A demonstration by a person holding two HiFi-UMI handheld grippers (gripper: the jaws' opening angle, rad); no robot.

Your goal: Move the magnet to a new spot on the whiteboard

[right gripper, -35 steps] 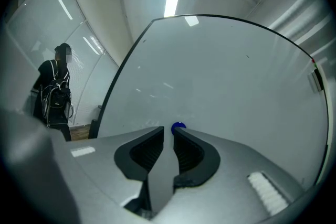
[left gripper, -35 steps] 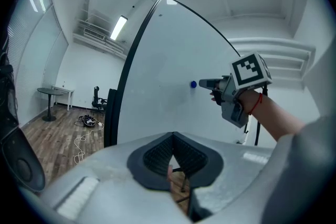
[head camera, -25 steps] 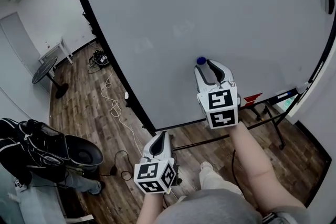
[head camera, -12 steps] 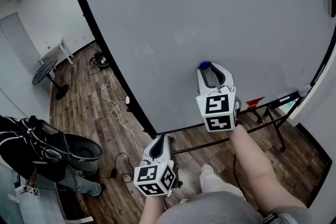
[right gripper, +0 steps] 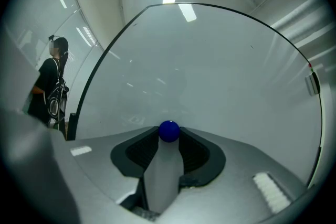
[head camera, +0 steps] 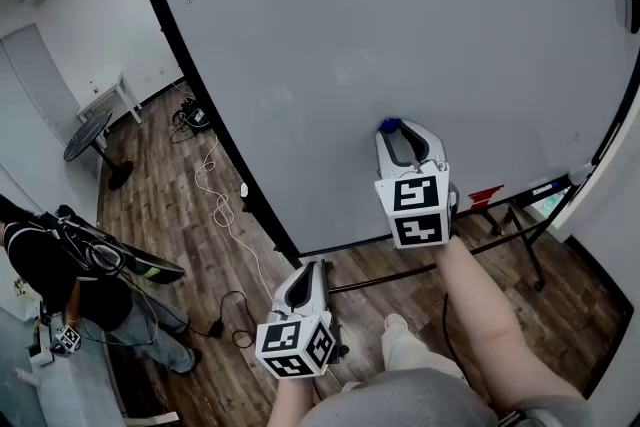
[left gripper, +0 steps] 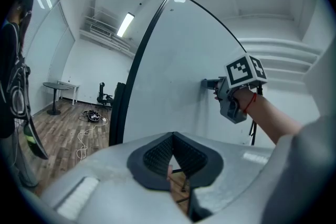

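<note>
The magnet [right gripper: 169, 131] is a small blue ball and it sits on the whiteboard [head camera: 400, 15], in the lower part of the board and a little to the right of its middle in the head view. It is exactly between the two jaw tips of the right gripper [right gripper: 169, 135], and the tips touch it on both sides, so this gripper is clasping the magnet against the board. Its jaws have just been closing, with the magnet between them. The right gripper points level and straight at the board surface, and the bare forearm [head camera: 480, 295] of the person reaches up to it from the lower edge of the head view. The left gripper [head camera: 303, 273] is lower and to the left, well apart from the magnet and near the bottom edge of the board; its jaws are pressed together and nothing is between them. The board has a black frame, and near its lower right corner a red object [head camera: 481, 189] lies just beside the stand. Under the board there is a wooden floor [head camera: 160, 205] with a white cable [head camera: 215, 195] lying on it. Farther to the left stand a small round table [head camera: 85, 133] and another person in dark clothes [head camera: 60, 285].
</note>
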